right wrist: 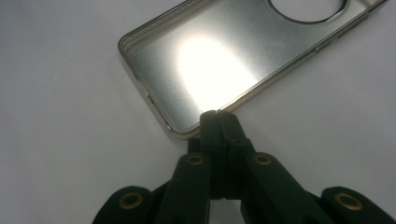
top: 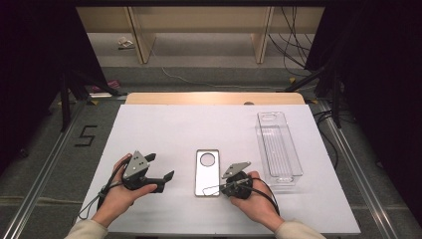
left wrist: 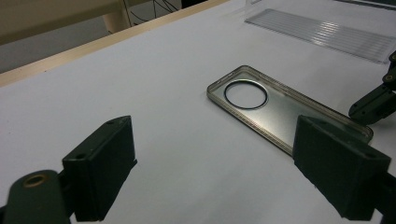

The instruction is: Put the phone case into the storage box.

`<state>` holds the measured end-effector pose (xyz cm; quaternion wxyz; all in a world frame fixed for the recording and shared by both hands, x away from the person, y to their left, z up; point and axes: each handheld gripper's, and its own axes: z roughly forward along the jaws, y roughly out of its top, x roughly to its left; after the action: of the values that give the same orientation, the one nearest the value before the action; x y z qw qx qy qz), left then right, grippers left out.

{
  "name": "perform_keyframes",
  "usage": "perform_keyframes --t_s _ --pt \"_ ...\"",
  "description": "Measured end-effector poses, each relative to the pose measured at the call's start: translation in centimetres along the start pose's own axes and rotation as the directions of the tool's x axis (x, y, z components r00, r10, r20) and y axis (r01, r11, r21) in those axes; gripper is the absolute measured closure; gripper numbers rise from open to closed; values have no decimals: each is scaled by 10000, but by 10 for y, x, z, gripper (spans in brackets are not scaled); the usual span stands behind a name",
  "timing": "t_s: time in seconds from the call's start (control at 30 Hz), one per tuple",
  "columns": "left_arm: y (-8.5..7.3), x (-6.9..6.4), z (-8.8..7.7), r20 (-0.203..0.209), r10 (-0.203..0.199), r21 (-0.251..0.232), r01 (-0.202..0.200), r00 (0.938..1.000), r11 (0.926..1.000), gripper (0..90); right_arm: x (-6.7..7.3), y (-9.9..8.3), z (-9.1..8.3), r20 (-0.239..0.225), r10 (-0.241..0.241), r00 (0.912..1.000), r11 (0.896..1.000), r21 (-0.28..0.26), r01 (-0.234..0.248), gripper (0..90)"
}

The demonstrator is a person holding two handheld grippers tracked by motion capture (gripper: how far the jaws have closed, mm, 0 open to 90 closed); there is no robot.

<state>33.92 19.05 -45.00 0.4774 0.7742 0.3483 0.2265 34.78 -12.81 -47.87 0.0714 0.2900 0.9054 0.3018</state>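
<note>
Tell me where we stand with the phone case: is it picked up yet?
Not yet. The phone case lies flat on the white table. In hand: the right gripper is shut, its tips at the case's near corner rim; whether it pinches the rim I can't tell. The left gripper waits open beside the case. Left: lifting it, perhaps toward the clear tray, which holds nothing.
</note>
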Motion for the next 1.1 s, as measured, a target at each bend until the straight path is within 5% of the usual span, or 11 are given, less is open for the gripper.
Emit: perform_keyframes --t_s 0.4,0.53,0.73,0.87,0.9,1.03,1.07,1.1 --pt "0 1 0 7 -13 -25 13 10000 10000 129 -1 1 -3 175 -142 9997 9999 -87 144 844" --pt "0 1 -1 -10 -6 -30 6 10000 10000 131 -2 8 -11 835 -857 9928 9953 -388 891 676" --pt "0 1 0 -12 -18 -17 18 10000 10000 135 7 17 -11 495 -2995 9528 9503 -733 3026 470" --pt "0 1 0 -8 -17 -28 17 10000 10000 138 12 21 -9 -5 -3530 9356 9341 -576 3524 424" --pt "0 1 0 -4 -16 -29 16 10000 10000 139 14 23 -7 37 -3926 9197 9192 -317 3925 421" --pt "0 1 0 0 -28 -46 28 10000 10000 140 18 26 -4 160 -4273 9040 9041 173 4270 414" --pt "0 1 0 -2 -28 -46 28 10000 10000 141 21 30 -2 201 -4580 8887 8885 428 4569 411" --pt "0 1 0 -6 -46 -47 45 10000 10000 141 21 30 -2 201 -4580 8887 8885 428 4569 411"
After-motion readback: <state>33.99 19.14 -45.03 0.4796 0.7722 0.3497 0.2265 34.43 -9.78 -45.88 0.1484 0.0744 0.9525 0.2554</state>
